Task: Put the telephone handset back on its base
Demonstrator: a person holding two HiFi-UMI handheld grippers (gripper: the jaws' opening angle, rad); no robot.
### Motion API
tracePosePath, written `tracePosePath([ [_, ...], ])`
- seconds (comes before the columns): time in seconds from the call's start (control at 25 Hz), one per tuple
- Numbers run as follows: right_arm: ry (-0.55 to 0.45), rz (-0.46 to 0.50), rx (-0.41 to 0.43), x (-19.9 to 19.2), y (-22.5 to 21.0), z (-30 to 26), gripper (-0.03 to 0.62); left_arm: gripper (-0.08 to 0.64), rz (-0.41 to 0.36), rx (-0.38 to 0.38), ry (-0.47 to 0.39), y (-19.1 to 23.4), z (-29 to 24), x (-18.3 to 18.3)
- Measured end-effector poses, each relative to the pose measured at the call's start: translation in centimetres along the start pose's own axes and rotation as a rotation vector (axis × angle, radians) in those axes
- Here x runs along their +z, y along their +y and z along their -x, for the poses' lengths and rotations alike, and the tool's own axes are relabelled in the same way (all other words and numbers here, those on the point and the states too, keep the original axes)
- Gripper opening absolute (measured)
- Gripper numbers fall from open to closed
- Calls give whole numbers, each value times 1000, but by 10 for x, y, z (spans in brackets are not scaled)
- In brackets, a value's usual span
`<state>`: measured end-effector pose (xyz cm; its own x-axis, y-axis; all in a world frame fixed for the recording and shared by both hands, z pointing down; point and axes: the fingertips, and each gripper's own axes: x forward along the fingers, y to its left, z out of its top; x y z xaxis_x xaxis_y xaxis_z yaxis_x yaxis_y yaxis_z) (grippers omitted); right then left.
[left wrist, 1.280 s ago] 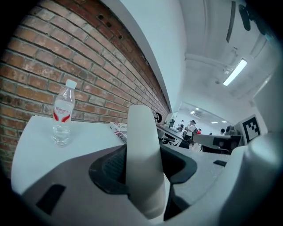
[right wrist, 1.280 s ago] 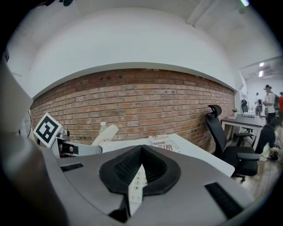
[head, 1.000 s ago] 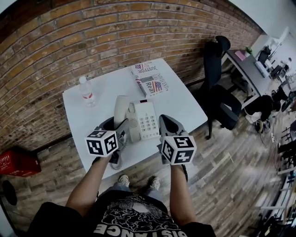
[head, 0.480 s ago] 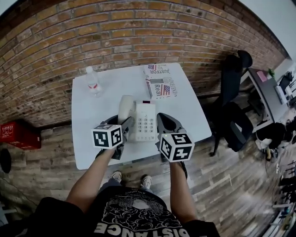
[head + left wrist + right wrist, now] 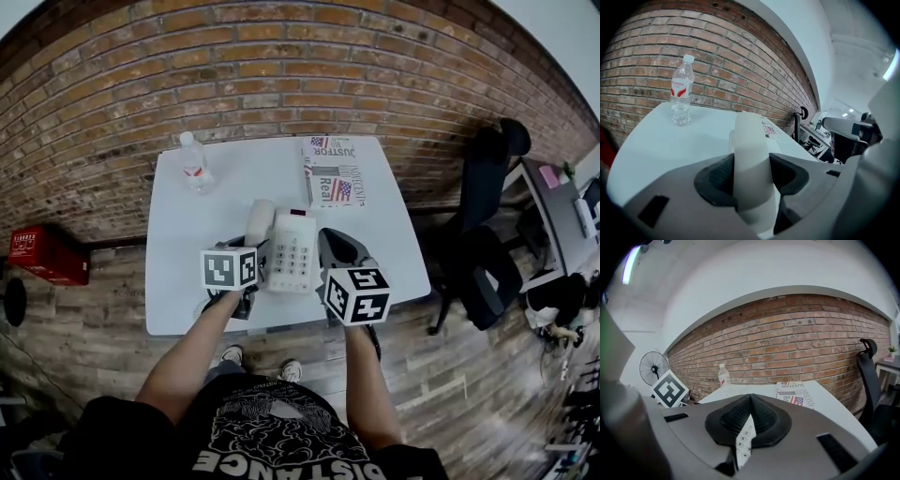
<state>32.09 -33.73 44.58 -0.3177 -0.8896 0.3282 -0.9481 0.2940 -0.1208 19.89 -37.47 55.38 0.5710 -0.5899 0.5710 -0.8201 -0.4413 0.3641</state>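
The white handset (image 5: 259, 223) is at the left side of the white telephone base (image 5: 294, 251) on the table (image 5: 187, 281); whether it rests on the cradle I cannot tell. My left gripper (image 5: 252, 259) is shut on the handset (image 5: 751, 173), which fills the space between the dark pads of the left gripper (image 5: 751, 180). My right gripper (image 5: 336, 246) hovers just right of the base. In its own view the right gripper (image 5: 750, 404) has its pads together with nothing held. The keypad (image 5: 744, 441) shows below them.
A water bottle (image 5: 194, 161) stands at the table's far left and a folded newspaper (image 5: 334, 172) lies at the far right. A brick wall runs behind. A black office chair (image 5: 487, 225) stands to the right, a red crate (image 5: 49, 255) on the floor to the left.
The left gripper has carried the handset rightwards against the base's left side. The right gripper has stayed beside the base. The head view has swung a little to the left.
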Motion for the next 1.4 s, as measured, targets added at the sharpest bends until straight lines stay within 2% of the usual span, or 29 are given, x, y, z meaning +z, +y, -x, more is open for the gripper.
tracePosePath([
  [0.48, 14, 9, 46, -3, -16, -8, 0, 215, 35, 91, 67, 5, -23, -16],
  [0.84, 24, 14, 87, -8, -21, -13, 2, 215, 14, 149, 74, 5, -26, -18],
  [1.12, 29, 16, 141, -14, -15, -14, 0, 235, 5, 117, 57, -2, -27, -17],
  [1.4, 29, 13, 156, -16, -21, -7, 0, 236, 0, 136, 38, 0, -23, -13],
])
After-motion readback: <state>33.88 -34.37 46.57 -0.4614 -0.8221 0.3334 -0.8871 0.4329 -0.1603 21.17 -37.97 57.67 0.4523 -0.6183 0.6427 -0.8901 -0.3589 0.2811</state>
